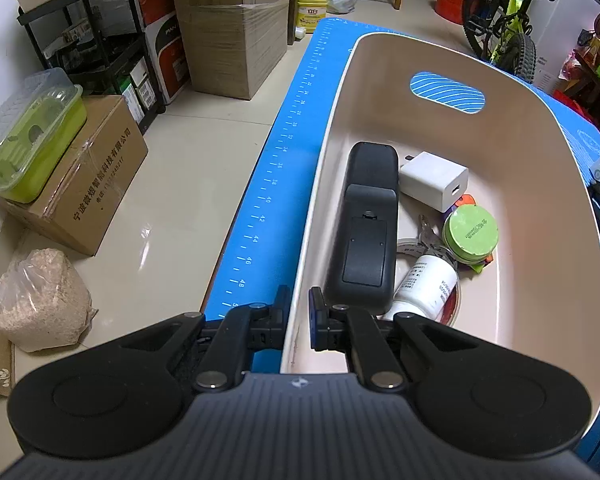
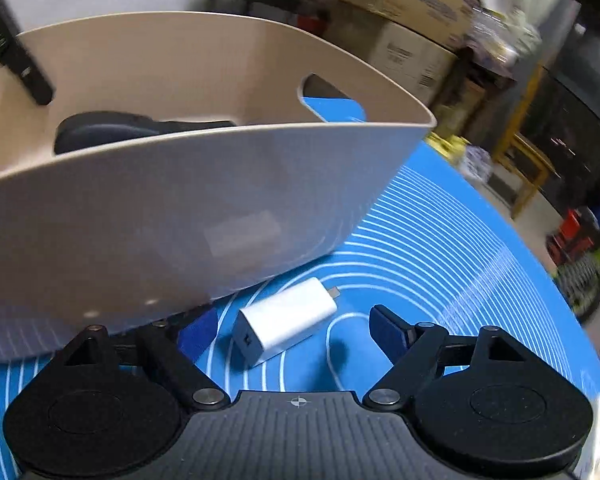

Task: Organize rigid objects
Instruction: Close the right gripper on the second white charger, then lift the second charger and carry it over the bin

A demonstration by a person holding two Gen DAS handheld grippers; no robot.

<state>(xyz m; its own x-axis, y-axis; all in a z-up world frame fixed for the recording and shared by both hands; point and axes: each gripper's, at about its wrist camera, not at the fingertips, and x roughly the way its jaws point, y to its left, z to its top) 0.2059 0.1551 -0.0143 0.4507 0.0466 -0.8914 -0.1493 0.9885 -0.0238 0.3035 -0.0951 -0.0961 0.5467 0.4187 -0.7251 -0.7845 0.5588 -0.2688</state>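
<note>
Left gripper (image 1: pixel 299 320) sits at the near-left rim of the beige bin (image 1: pixel 540 184), one finger outside the wall and one inside, fingers closed down onto that wall. The bin stands on the blue mat (image 1: pixel 284 152), close to the mat's ruler edge. Inside it: a black remote (image 1: pixel 364 232) lying face down along the left wall, a white charger (image 1: pixel 434 180) just beside the remote's far end, a green round tin (image 1: pixel 470 236) lying over some colourful bits (too cluttered to identify), and a white bottle (image 1: pixel 424 288) on its side near the remote's near end. Metal clippers (image 1: pixel 428 236) lie between the bottle and the tin. In the right wrist view a second white charger (image 2: pixel 286 322) lies on the mat (image 2: pixel 440 248), outside the bin (image 2: pixel 180 208) and just beside its wall, prongs pointing away from the camera. Right gripper (image 2: pixel 288 330) has its fingers spread wide either side of that charger, neither pad touching it. The frame is motion-blurred. The remote (image 2: pixel 112 132) is partly visible over the rim.
</note>
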